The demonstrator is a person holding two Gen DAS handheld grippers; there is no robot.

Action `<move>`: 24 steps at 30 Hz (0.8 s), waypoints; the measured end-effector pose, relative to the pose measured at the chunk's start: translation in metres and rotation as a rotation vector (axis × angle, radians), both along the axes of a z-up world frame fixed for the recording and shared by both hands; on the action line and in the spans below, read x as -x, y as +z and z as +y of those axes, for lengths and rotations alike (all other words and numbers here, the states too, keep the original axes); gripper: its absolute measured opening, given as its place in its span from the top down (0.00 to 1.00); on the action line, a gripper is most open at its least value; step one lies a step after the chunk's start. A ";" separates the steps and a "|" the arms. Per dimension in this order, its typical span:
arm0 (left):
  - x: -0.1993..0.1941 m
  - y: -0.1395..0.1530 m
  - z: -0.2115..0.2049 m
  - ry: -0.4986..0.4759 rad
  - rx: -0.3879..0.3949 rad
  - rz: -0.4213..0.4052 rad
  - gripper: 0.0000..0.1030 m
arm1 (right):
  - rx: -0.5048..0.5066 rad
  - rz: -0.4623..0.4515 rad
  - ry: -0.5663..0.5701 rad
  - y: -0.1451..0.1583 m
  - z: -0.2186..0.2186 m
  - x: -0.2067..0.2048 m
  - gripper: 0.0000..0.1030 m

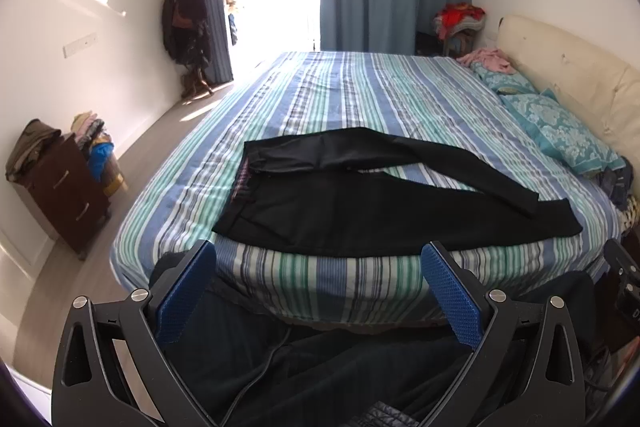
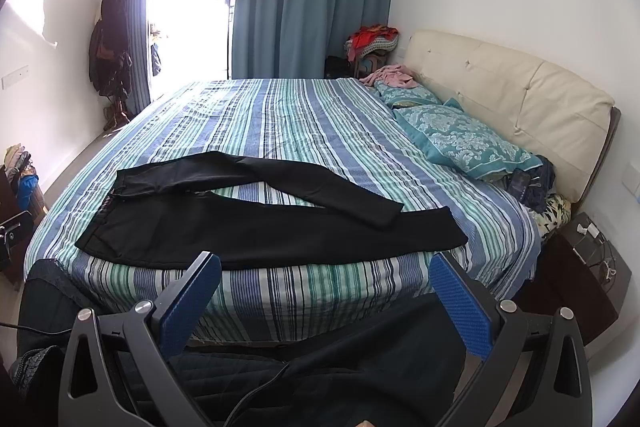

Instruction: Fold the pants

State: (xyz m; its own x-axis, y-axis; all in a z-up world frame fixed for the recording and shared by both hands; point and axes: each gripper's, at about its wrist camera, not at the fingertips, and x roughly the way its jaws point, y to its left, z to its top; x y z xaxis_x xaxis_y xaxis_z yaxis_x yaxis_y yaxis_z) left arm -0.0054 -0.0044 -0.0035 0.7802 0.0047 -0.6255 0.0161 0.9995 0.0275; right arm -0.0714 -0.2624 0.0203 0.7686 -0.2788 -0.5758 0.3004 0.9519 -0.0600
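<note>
Black pants point(image 1: 360, 211) point(image 2: 248, 227) lie spread flat on the striped bed point(image 1: 320, 99) point(image 2: 288, 123) close to its near edge, waistband to the left and legs running right. The far leg crosses at a slant over the near one. My left gripper point(image 1: 320, 259) stands open in front of the bed edge, short of the pants, with nothing between its blue pads point(image 1: 188, 291). My right gripper point(image 2: 326, 271) is also open and empty, held back from the near edge, its blue pads point(image 2: 460, 303) wide apart.
Teal patterned pillows point(image 2: 460, 139) and a pink garment point(image 2: 388, 75) lie by the cream headboard point(image 2: 520, 95) on the right. A dark nightstand point(image 2: 580, 267) stands at the right, a brown drawer chest point(image 1: 60, 187) piled with clothes at the left. A coat rack point(image 1: 188, 15) stands near the bright doorway.
</note>
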 end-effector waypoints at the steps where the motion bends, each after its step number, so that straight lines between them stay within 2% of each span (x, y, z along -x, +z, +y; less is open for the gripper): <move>1: 0.000 0.000 0.000 0.000 0.000 0.000 0.01 | -0.002 0.001 0.001 -0.001 0.000 0.000 0.00; 24: 0.004 0.006 -0.006 -0.004 -0.033 -0.027 0.01 | 0.001 0.005 0.004 -0.006 0.002 -0.001 0.00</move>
State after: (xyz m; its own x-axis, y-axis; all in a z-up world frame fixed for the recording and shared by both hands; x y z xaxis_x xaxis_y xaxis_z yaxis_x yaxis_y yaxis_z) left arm -0.0091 -0.0103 0.0025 0.7970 0.0214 -0.6036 0.0194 0.9980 0.0610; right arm -0.0701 -0.2605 0.0142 0.7666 -0.2764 -0.5797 0.2967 0.9530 -0.0620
